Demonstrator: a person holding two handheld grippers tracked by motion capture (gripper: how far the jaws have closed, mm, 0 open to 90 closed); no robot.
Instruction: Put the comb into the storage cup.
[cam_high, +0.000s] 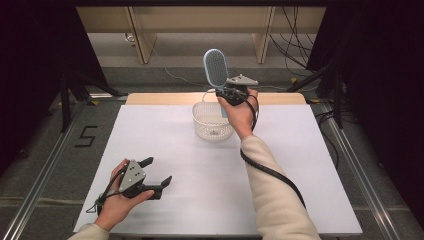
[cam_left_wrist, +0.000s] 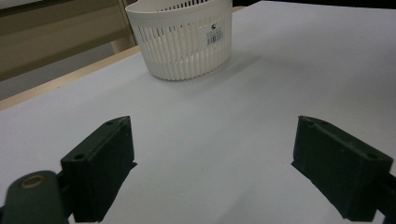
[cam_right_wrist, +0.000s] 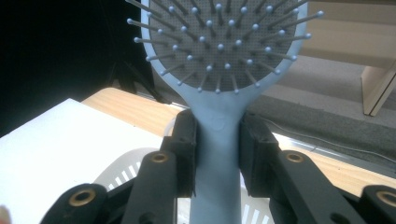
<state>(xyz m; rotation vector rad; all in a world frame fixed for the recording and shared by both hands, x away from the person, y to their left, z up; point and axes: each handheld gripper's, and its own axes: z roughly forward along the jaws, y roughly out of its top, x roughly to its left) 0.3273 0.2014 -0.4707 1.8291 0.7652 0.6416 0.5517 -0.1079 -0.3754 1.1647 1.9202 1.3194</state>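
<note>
A light blue hairbrush (cam_high: 215, 68) stands upright above the white slotted basket (cam_high: 212, 121) at the table's far middle, bristle head up. My right gripper (cam_high: 230, 94) is shut on its handle (cam_right_wrist: 217, 140), jaws pressed on both sides, the bristles (cam_right_wrist: 219, 42) facing the camera. The basket's rim (cam_right_wrist: 135, 165) lies just below the jaws. Near the front left, my left gripper (cam_high: 157, 172) rests low over the white table, open, nothing between its fingers (cam_left_wrist: 100, 165). The basket (cam_left_wrist: 184, 39) stands farther off ahead of it.
The white table sheet (cam_high: 200, 190) covers a wooden tabletop whose bare strip (cam_high: 165, 98) shows at the far edge. A black cable (cam_high: 272, 172) trails along the right sleeve. Dark stands and cables flank the table on the floor.
</note>
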